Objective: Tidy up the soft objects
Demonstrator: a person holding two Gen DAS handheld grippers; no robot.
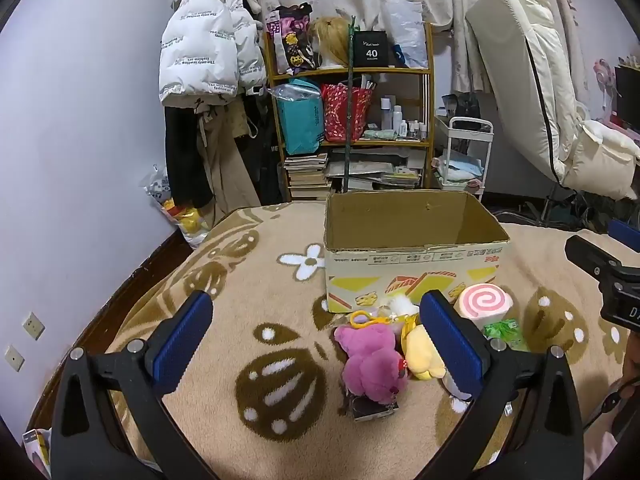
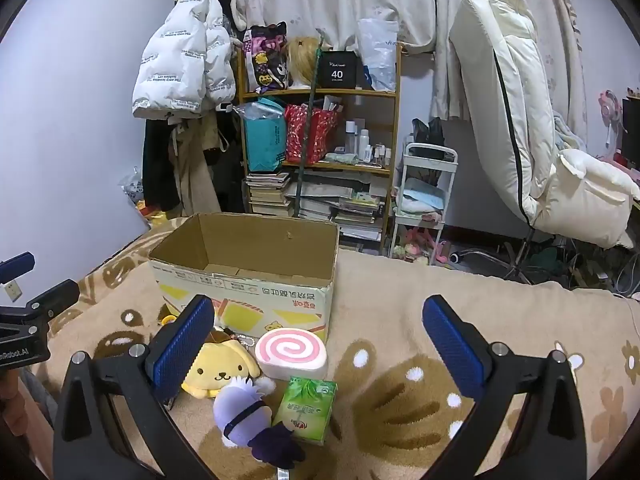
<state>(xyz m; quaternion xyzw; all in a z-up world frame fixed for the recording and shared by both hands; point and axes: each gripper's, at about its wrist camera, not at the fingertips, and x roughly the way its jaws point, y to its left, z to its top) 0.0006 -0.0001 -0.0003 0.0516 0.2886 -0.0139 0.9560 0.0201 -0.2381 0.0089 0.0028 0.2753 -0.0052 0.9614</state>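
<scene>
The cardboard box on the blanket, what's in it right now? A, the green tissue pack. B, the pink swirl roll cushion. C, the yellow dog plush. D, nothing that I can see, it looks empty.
D: the cardboard box shows only bare inner walls and floor, while the pink swirl roll cushion, yellow dog plush and green tissue pack all lie on the blanket in front of it.

Both views are taken from above the blanket, tilted downward along 2 wide-spread fingers toward the shelf wall. The cardboard box and the toys before it are shared, seen from the left in one and from the right in the other.
</scene>
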